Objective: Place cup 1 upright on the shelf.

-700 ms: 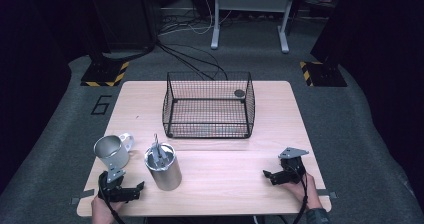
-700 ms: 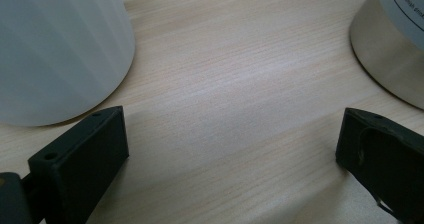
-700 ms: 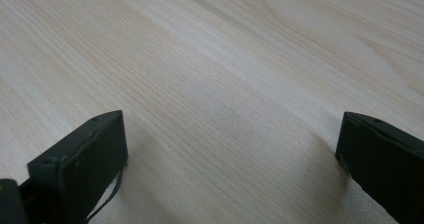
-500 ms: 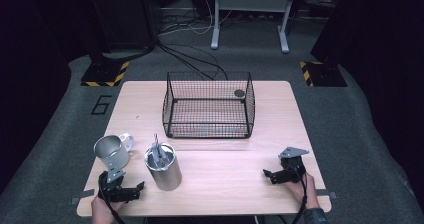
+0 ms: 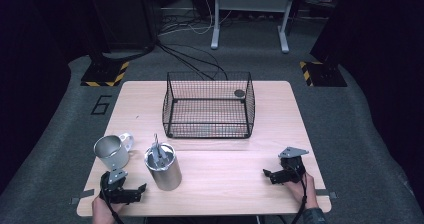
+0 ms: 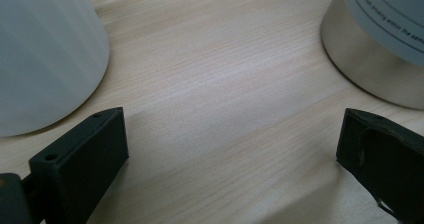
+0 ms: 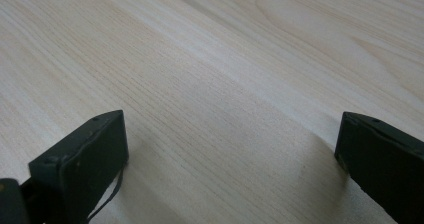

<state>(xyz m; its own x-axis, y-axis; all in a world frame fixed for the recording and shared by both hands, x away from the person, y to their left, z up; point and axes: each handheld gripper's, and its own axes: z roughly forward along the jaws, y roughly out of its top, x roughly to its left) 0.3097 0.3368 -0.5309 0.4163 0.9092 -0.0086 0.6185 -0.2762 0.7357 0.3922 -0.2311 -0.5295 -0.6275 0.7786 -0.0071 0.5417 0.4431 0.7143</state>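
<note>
Left claw (image 5: 131,193) rests low on the counter (image 5: 225,159) at the near left corner, jaws spread wide, nothing between them. Left gripper view: bare wood between the two black jaws, pale mug (image 6: 45,54) wall at upper left, steel canister (image 6: 380,44) base at upper right, both just ahead and neither touched

Right claw (image 5: 267,175) sits at the near right edge, grey three-cornered plate on top, jaws likewise released and empty; right gripper view has plain wood grain between them

Change against the earlier high views: none that I can make out. Both claws lie where they lay, mug (image 5: 111,151) and canister (image 5: 163,166) keep their places, mug handle pointing away toward the basket. Reads as a pause before the first move, not a step under way

Layout, high view:
- mug upright, near left, just beyond the left claw
- canister upright, just right of the mug, apart from it; a metal utensil (image 5: 158,148) stands in it, leaning, top poking over the rim
- wire basket (image 5: 209,105) mid-counter, farther back, well apart from both vessels; a small dark round thing (image 5: 239,92) sits at its far right corner, whether on the rim or inside I cannot tell

Judgement: work barely begun. Left claw is aimed at the gap between mug and canister, so either could be first pick; it needs turning toward one. Canister risk: top-heavy with the utensil, a nudge could tip it
</note>
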